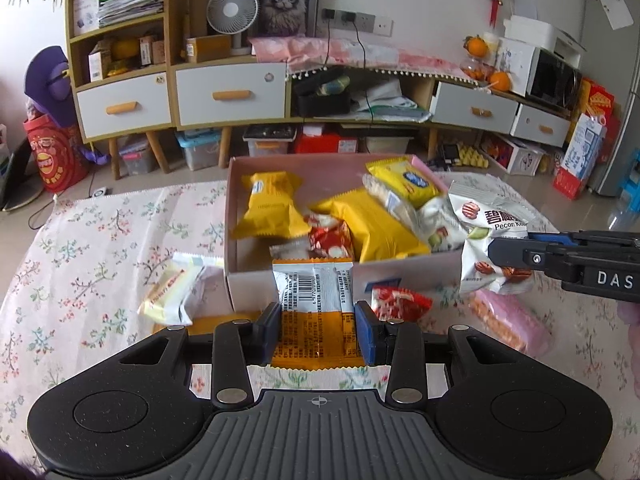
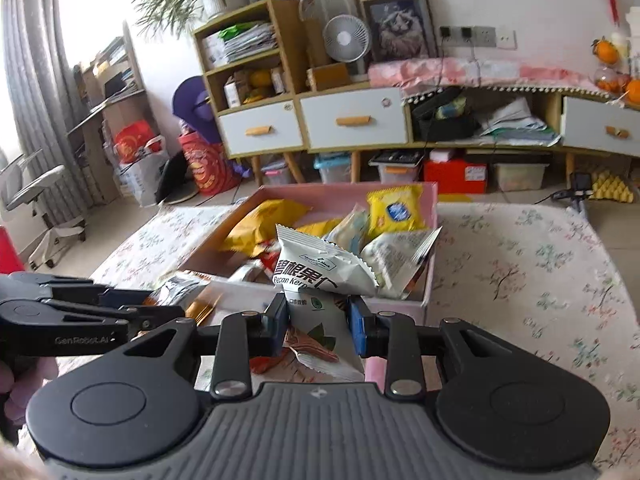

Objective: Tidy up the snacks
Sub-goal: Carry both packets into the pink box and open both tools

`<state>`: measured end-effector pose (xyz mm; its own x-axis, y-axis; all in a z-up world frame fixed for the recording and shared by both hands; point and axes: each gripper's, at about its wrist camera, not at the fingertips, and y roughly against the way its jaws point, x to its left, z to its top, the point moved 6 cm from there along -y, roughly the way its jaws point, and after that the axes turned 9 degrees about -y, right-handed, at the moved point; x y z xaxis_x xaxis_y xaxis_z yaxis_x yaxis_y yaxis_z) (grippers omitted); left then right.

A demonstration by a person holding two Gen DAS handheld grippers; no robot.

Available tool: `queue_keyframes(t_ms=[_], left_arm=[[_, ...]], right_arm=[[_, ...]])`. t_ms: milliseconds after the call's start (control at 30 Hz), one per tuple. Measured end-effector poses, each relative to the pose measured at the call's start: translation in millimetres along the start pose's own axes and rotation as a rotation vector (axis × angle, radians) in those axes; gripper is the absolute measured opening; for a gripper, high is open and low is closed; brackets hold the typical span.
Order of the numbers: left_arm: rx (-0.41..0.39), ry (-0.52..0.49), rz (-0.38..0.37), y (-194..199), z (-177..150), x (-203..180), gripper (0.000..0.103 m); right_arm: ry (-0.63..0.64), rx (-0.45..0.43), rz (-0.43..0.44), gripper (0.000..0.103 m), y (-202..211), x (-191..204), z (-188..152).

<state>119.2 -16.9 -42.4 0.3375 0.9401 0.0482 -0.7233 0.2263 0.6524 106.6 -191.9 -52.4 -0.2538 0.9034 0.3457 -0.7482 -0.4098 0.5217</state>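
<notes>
Left gripper (image 1: 316,330) is pinching an orange-white packet (image 1: 314,300) at the box's (image 1: 256,284) near wall, right gripper (image 2: 318,326) is pinching a white pecan packet (image 2: 320,272) over its near right corner, red packet (image 1: 400,304) and pink packet (image 1: 508,320) lying on the table (image 1: 100,240) below.

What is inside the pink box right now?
The pink box holds yellow packets, a red-wrapped snack and pale packets piled at one end. Whatever lies beneath the pile is covered.
</notes>
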Motion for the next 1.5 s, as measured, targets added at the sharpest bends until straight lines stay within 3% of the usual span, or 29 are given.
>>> queue_keyframes(t_ms=[167, 433, 700, 1167, 1367, 1500], left_arm=[[-0.010, 0.048, 0.003, -11, 15, 4, 0.036], [0.010, 0.019, 0.048, -46, 27, 14, 0.036], [0.021, 0.035, 0.034, -65, 28, 22, 0.037], [0.030, 0.049, 0.028, -86, 30, 32, 0.038], [0.027, 0.022, 0.022, -82, 30, 30, 0.046], [0.016, 0.009, 0.011, -76, 32, 26, 0.064]], right_arm=[[-0.063, -0.034, -0.023, 0.029, -11, -5, 16], [-0.170, -0.045, -0.053, 0.029, -32, -18, 34], [-0.139, -0.006, -0.069, 0.029, -62, -11, 38], [-0.153, -0.028, -0.030, 0.026, -90, 4, 59], [-0.151, -0.030, -0.017, 0.032, -92, 11, 63], [-0.118, -0.032, -0.036, 0.043, -87, 15, 64]])
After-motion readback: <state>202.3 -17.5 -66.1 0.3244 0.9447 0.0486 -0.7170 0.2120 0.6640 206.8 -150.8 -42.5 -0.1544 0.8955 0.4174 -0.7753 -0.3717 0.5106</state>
